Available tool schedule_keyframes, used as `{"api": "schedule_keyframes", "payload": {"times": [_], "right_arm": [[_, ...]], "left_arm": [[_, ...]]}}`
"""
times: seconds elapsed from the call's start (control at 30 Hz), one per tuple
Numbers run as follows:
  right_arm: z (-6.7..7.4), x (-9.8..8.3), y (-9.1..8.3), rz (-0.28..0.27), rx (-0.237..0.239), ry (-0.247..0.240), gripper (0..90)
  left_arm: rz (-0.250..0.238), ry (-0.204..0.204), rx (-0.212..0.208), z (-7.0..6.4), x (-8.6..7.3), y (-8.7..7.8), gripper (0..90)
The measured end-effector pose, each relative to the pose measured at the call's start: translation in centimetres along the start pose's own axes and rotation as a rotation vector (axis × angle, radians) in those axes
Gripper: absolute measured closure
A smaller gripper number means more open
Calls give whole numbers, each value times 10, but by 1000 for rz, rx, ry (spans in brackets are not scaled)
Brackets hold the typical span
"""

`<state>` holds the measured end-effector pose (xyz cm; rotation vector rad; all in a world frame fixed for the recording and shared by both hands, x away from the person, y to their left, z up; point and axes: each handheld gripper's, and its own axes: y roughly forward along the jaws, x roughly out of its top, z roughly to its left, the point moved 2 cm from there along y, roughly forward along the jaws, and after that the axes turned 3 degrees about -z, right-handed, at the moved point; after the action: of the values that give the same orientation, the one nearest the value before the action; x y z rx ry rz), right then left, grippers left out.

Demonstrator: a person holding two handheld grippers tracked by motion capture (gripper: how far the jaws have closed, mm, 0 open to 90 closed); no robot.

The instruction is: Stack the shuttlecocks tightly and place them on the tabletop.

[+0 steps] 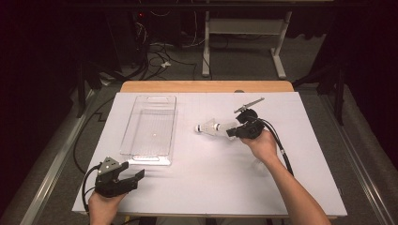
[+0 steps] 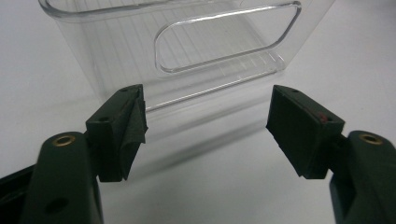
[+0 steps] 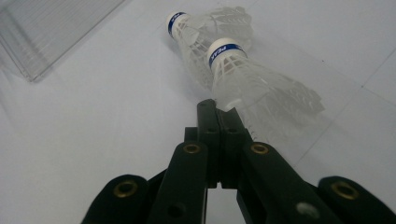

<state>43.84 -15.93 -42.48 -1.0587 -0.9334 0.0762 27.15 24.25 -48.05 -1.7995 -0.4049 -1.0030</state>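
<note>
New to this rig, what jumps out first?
The right gripper, right of centre on the white table, is shut on the feather skirt of a shuttlecock, a second shuttlecock just behind. The clear tray lies left, the open left gripper before its handle end.

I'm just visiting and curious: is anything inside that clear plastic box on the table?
The clear box looks empty: through its transparent walls and ribbed floor only the white table shows. The two shuttlecocks lie outside it, beside the right gripper. Nothing is hidden, since it is see-through.
</note>
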Motion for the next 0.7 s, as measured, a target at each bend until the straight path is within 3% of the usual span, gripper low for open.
{"api": "schedule_keyframes", "payload": {"times": [0.7], "right_arm": [[13,9,15,15,26,-24,900]], "left_arm": [[6,3,-4,0,0,0,293]]}}
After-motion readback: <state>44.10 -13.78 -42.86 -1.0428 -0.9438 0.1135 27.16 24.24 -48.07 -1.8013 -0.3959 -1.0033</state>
